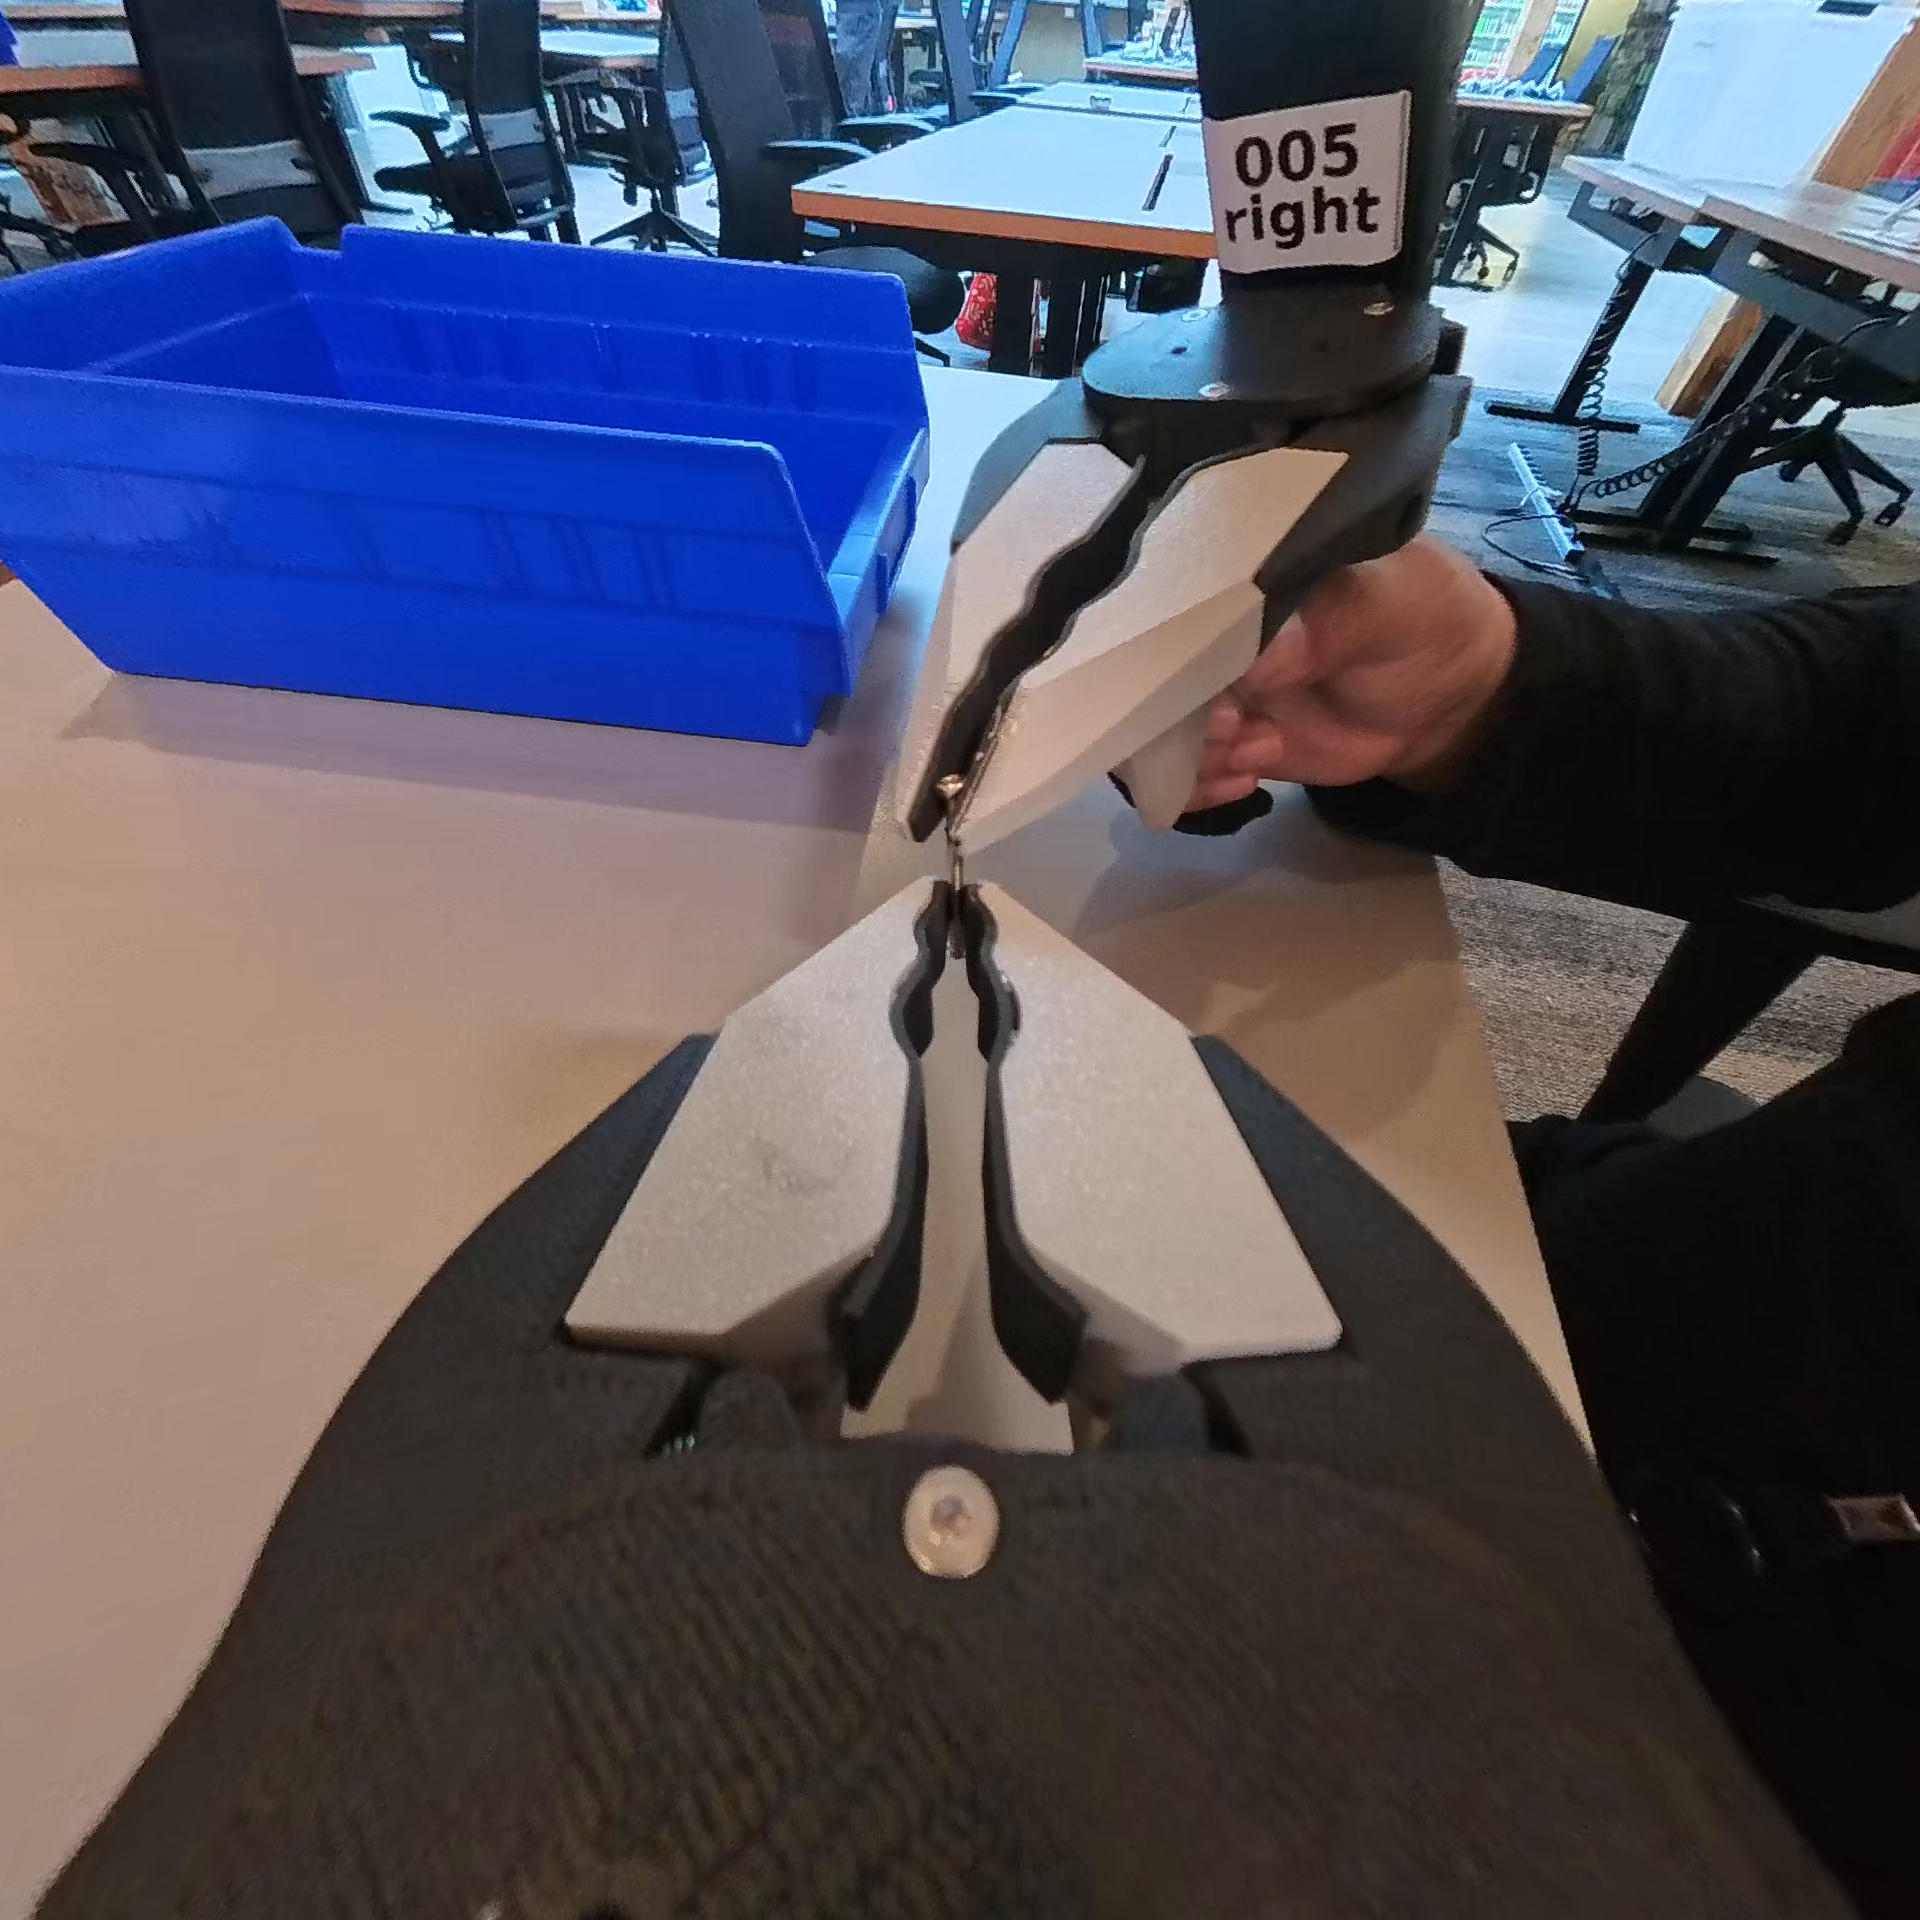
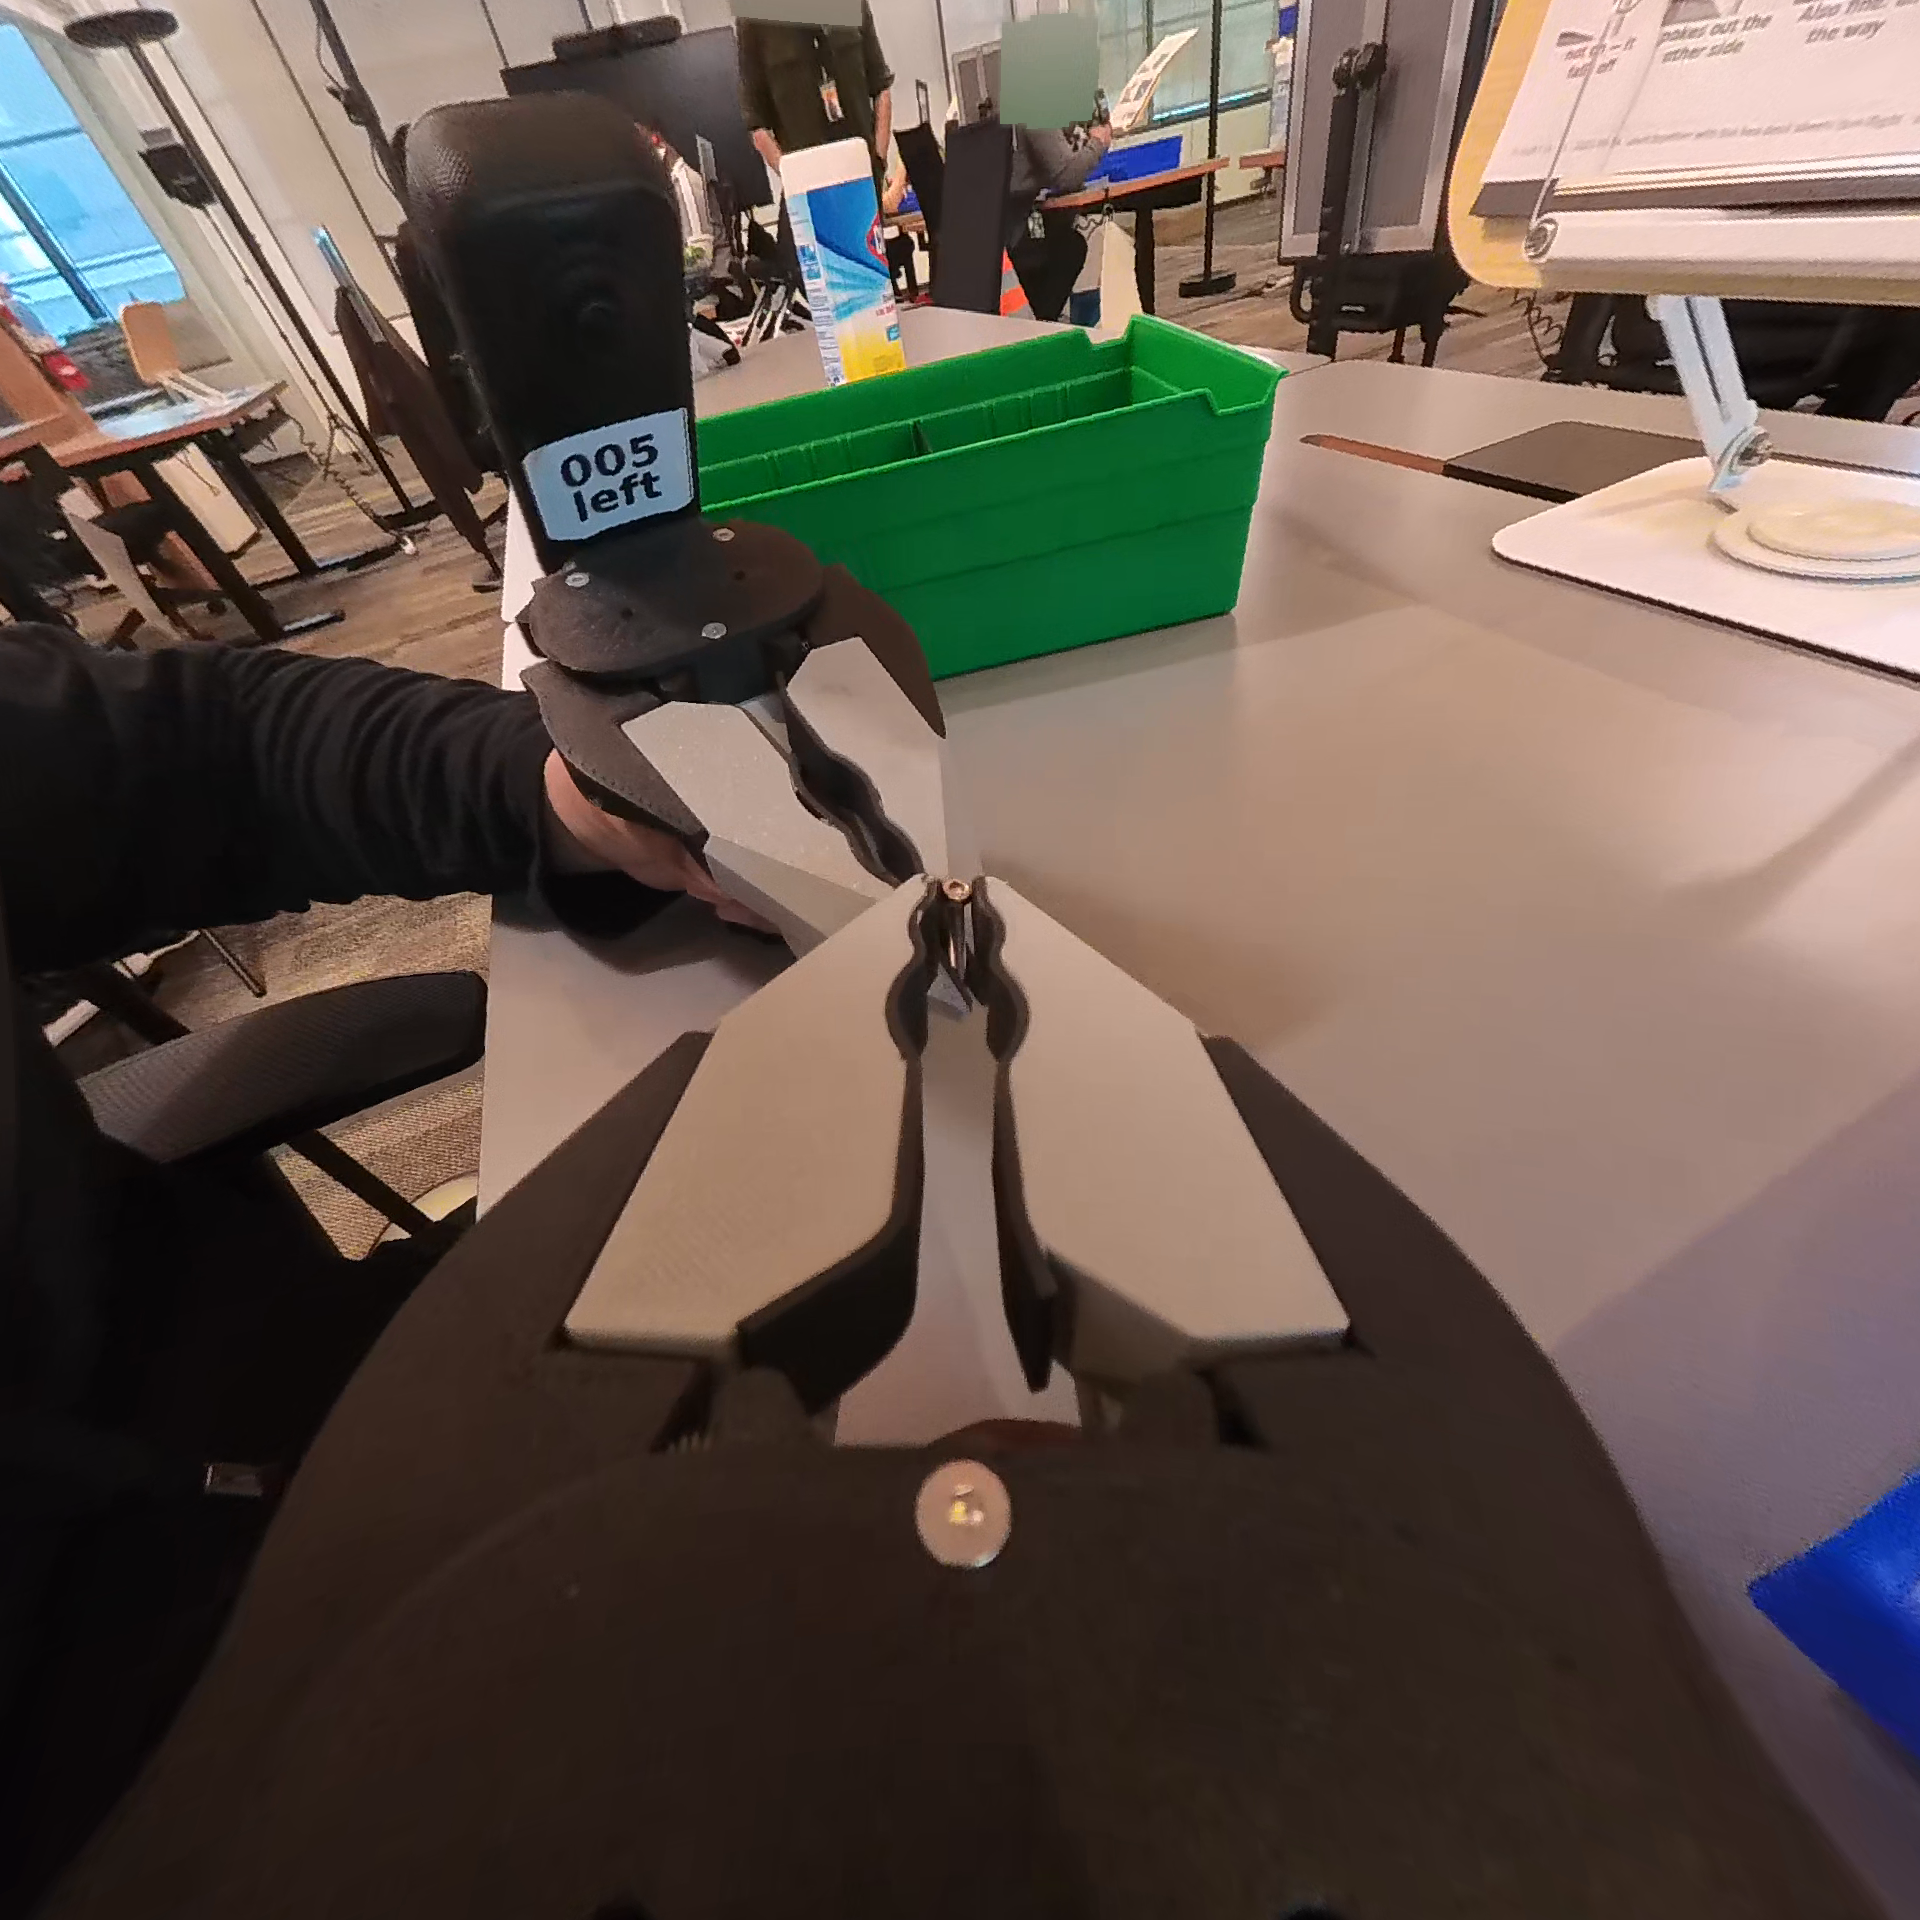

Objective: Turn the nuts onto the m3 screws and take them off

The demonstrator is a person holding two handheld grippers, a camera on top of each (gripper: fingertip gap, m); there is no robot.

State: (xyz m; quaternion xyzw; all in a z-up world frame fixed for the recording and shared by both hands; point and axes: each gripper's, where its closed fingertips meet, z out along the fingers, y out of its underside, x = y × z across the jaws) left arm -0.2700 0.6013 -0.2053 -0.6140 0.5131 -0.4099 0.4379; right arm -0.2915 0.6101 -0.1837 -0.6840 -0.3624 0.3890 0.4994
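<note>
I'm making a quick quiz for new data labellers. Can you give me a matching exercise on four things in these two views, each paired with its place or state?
Things:
1. blue bin
2. green bin
3. screw
4. wipes canister

Place or state:
A. pinched in the right gripper
B. behind the green bin
C. on the table, left of the left gripper
D. on the table, behind the left gripper

Pairs: 1-C, 2-D, 3-A, 4-B
</note>
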